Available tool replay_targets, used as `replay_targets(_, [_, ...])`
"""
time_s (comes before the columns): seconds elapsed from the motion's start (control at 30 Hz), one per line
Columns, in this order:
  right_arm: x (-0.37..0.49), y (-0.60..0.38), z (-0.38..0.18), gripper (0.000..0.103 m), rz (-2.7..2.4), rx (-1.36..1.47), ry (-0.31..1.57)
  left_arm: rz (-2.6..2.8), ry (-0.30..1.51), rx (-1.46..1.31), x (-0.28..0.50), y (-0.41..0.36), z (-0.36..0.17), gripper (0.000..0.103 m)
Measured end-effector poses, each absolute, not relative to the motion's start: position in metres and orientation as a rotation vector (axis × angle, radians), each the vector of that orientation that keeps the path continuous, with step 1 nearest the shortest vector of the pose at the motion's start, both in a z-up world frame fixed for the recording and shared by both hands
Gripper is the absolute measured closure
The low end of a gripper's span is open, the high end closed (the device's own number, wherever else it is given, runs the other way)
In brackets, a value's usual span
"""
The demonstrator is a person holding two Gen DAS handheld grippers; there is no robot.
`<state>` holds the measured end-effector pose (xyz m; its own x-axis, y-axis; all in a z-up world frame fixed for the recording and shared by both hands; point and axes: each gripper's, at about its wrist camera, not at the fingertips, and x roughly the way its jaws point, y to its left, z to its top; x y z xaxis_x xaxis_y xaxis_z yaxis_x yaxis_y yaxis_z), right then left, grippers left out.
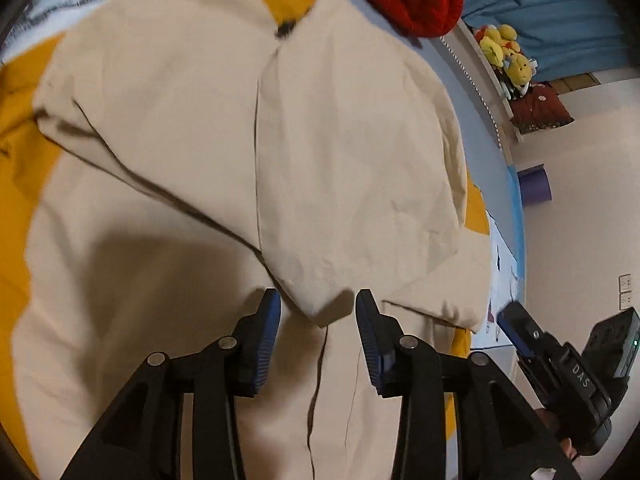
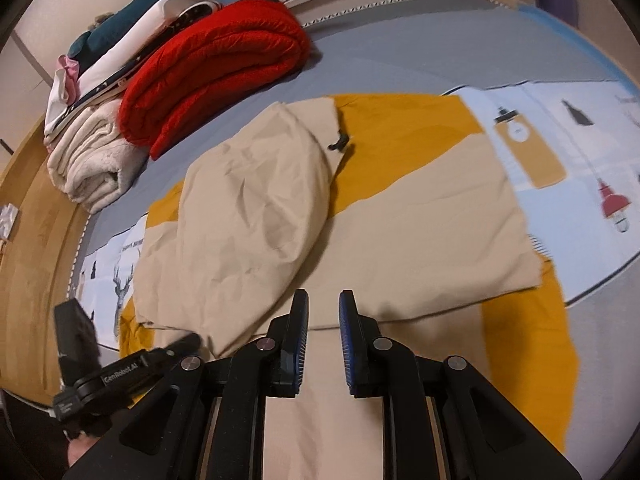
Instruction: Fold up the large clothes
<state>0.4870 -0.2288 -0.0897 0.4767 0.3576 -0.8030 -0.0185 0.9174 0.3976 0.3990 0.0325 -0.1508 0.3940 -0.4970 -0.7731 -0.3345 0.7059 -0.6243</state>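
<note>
A large beige and mustard-yellow garment (image 2: 360, 216) lies spread on the bed, with one beige flap (image 2: 248, 216) folded over its left part. In the left wrist view the same garment (image 1: 192, 128) fills the frame, and a folded corner (image 1: 320, 304) lies just beyond my left gripper (image 1: 318, 312). The left gripper is open and holds nothing. My right gripper (image 2: 323, 308) is open and empty, hovering over the garment's near edge. The left gripper also shows at the lower left of the right wrist view (image 2: 188, 340). The right gripper shows at the right of the left wrist view (image 1: 516, 320).
A folded red blanket (image 2: 216, 68) and a stack of folded cream, white and teal cloth (image 2: 100, 152) lie at the back left of the grey bed (image 2: 400, 52). A printed white sheet (image 2: 580, 168) lies under the garment. Plush toys (image 1: 504, 52) sit on a shelf. A wooden floor (image 2: 36, 248) is left.
</note>
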Motion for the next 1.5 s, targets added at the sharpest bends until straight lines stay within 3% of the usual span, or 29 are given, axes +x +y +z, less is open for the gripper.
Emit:
replay_targets(0.07, [0.492, -0.222, -0.095, 0.08, 0.243, 0.352, 1.066, -0.121, 1.203, -0.839, 0.398, 0.032, -0.153, 0.074])
replay_targets(0.13, [0.495, -0.216, -0.097, 0.08, 0.257, 0.346, 1.069, -0.146, 1.199, -0.838, 0.398, 0.033, -0.151, 0.103])
replay_targets(0.27, [0.497, -0.209, -0.098, 0.08, 0.286, 0.322, 1.064, -0.109, 1.167, -0.734, 0.391, 0.028, -0.126, 0.103])
replay_targets(0.43, [0.5, -0.209, -0.103, 0.08, 0.281, 0.31, 1.074, 0.043, 1.316, -0.599, 0.386, 0.025, -0.144, 0.103])
replay_targets(0.63, [0.503, -0.209, -0.103, 0.08, 0.274, 0.308, 1.073, -0.039, 1.077, -0.421, 0.395, 0.013, -0.089, 0.096])
replay_targets(0.77, [0.502, -0.206, -0.103, 0.08, 0.272, 0.288, 1.073, -0.086, 1.114, -0.422, 0.406, 0.005, -0.114, 0.096])
replay_targets(0.9, [0.501, -0.206, -0.104, 0.08, 0.274, 0.293, 1.08, -0.016, 1.278, -0.34, 0.414, 0.0, -0.149, 0.094])
replay_targets(1.03, [0.499, -0.205, -0.1, 0.08, 0.282, 0.285, 1.073, -0.042, 1.221, -0.448, 0.413, 0.012, -0.124, 0.093])
replay_targets(1.27, [0.492, -0.206, -0.092, 0.08, 0.271, 0.271, 1.064, 0.001, 1.146, -0.406, 0.405, 0.019, -0.098, 0.09])
replay_targets(1.5, [0.465, -0.213, -0.052, 0.08, 0.245, 0.244, 0.981, -0.027, 1.015, -0.314, 0.389, 0.016, -0.036, 0.09])
